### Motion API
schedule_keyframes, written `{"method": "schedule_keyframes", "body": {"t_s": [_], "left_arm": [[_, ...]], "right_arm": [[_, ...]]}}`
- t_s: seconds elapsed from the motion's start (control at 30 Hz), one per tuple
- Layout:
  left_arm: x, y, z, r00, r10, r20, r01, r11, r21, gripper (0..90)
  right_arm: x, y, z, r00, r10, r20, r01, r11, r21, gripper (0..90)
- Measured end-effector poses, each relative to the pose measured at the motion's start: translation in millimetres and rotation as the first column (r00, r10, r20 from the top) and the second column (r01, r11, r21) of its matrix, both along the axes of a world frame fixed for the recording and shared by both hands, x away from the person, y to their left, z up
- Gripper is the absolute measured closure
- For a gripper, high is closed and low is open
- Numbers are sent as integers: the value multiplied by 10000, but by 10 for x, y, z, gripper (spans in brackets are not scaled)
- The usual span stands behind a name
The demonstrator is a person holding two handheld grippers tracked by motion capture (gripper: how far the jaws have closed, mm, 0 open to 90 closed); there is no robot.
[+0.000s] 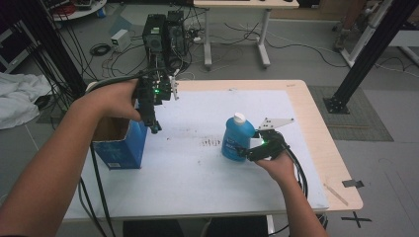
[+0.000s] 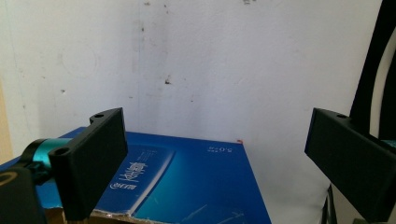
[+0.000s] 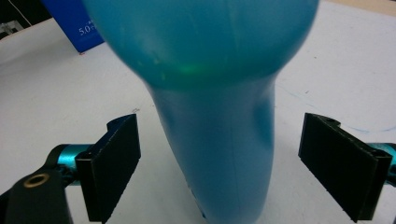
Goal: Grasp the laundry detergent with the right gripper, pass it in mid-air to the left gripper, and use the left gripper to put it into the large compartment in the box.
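Observation:
A blue bottle (image 1: 234, 138) with a white cap stands upright on the white table cover (image 1: 197, 163). My right gripper (image 1: 249, 150) is at its right side, open, its jaws on either side of the bottle's narrow part (image 3: 219, 154) with gaps on both sides. An open blue cardboard box (image 1: 121, 143) stands at the table's left edge. My left gripper (image 1: 154, 127) hangs above the box's right side, pointing down, open and holding nothing; the box's blue face (image 2: 187, 182) lies below its jaws.
Bare wooden table edge (image 1: 326, 143) runs along the right. A smudge of dark marks (image 1: 212, 143) lies on the cover between box and bottle. Computer towers (image 1: 165, 34), cables and another desk (image 1: 237, 29) stand on the floor beyond the table.

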State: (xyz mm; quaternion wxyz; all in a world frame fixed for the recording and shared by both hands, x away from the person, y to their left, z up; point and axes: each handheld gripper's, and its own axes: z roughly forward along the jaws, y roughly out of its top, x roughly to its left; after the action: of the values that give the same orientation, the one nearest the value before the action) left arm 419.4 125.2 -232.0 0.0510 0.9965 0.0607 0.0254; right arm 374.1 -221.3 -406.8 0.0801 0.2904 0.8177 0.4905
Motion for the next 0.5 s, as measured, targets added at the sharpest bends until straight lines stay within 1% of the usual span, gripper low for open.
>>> {"method": "schedule_keyframes", "body": {"t_s": [0.13,0.2,0.27,0.5], "left_arm": [[-2,14,3,10000,25,7,-25,10000,-37,58],[-5,17,3,10000,59,8,-59,10000,-30,58],[-6,18,2,10000,66,15,-66,10000,-39,58],[-4,11,-4,10000,20,46,-20,10000,-69,58]], "right_arm": [[17,29,-19,9999,27,109,-28,9999,132,120],[28,35,-30,10000,53,61,-54,9997,234,120],[31,42,-34,9999,12,159,-15,9997,240,120],[37,58,-43,9999,-51,161,46,9995,302,122]]}}
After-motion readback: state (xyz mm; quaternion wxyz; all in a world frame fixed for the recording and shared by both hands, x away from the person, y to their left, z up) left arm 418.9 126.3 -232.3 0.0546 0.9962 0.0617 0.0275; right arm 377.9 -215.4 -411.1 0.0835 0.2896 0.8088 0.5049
